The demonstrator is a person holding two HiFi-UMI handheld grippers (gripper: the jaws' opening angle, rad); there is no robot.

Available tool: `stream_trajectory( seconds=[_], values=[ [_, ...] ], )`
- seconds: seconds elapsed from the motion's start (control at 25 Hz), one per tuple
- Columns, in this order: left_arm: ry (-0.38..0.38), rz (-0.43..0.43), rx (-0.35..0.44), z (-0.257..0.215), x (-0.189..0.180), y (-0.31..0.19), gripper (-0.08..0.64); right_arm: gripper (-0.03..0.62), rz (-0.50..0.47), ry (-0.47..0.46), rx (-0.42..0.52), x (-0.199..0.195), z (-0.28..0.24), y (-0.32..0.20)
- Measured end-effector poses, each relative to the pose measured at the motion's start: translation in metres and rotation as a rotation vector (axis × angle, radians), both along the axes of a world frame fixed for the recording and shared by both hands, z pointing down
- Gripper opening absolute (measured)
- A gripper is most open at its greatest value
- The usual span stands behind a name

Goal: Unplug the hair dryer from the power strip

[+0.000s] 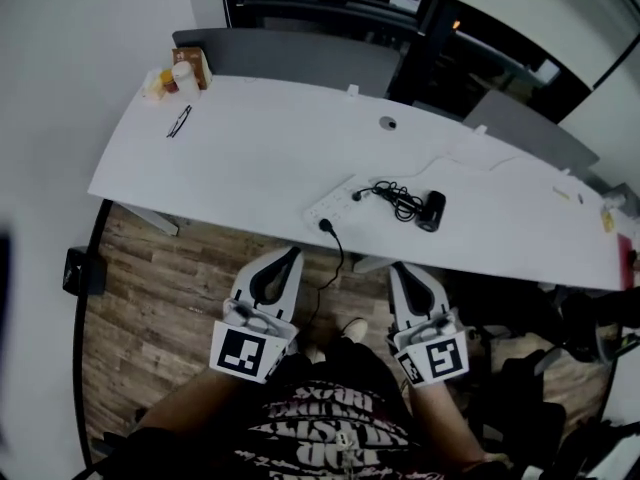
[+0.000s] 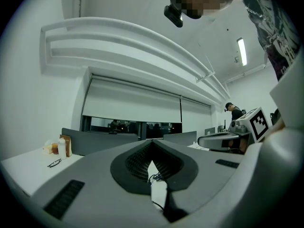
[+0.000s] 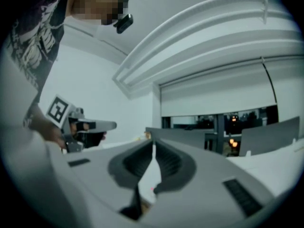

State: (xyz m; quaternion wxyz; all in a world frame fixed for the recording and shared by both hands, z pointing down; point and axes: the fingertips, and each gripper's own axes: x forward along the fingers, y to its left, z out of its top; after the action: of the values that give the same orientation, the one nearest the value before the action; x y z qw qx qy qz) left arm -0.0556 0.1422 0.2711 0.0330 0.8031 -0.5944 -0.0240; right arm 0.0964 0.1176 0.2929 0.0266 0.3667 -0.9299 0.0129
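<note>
Long white bench [image 1: 250, 148], wide bare top leftward, left gripper [image 1: 290, 253] and right gripper [image 1: 398, 268] just off its near edge, jaws together, empty, white power strip [image 1: 335, 204] near that edge, small black hair dryer [image 1: 432, 211] lying beside it

Left claw [image 1: 291, 253] closed, right claw [image 1: 398, 269] closed, both level

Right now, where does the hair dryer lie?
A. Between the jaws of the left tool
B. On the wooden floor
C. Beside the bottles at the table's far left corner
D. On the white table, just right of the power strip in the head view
D: the hair dryer lies on the table beside the power strip, its cord coiled between them; the left tool is shut and empty.
</note>
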Motion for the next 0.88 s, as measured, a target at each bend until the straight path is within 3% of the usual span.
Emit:
stream_trajectory(
  seconds=[0.2, 0.52, 0.64, 0.88],
  values=[
    [0.018, 0.024, -0.001, 0.006, -0.006, -0.009, 0.029, 0.04, 0.024, 0.101, 0.037, -0.008, 0.003, 0.002],
    [0.027, 0.039, -0.057, 0.029, 0.01, -0.047, 0.029, 0.04, 0.021, 0.103, 0.002, 0.001, 0.018, -0.036],
    [0.038, 0.017, -0.079, 0.035, 0.016, -0.067, 0.029, 0.04, -0.011, 0.09, -0.003, 0.004, 0.025, -0.06],
    [-0.011, -0.045, -0.114, 0.051, 0.031, -0.112, 0.029, 0.04, -0.095, 0.077, -0.041, 0.015, 0.041, -0.114]
  ],
)
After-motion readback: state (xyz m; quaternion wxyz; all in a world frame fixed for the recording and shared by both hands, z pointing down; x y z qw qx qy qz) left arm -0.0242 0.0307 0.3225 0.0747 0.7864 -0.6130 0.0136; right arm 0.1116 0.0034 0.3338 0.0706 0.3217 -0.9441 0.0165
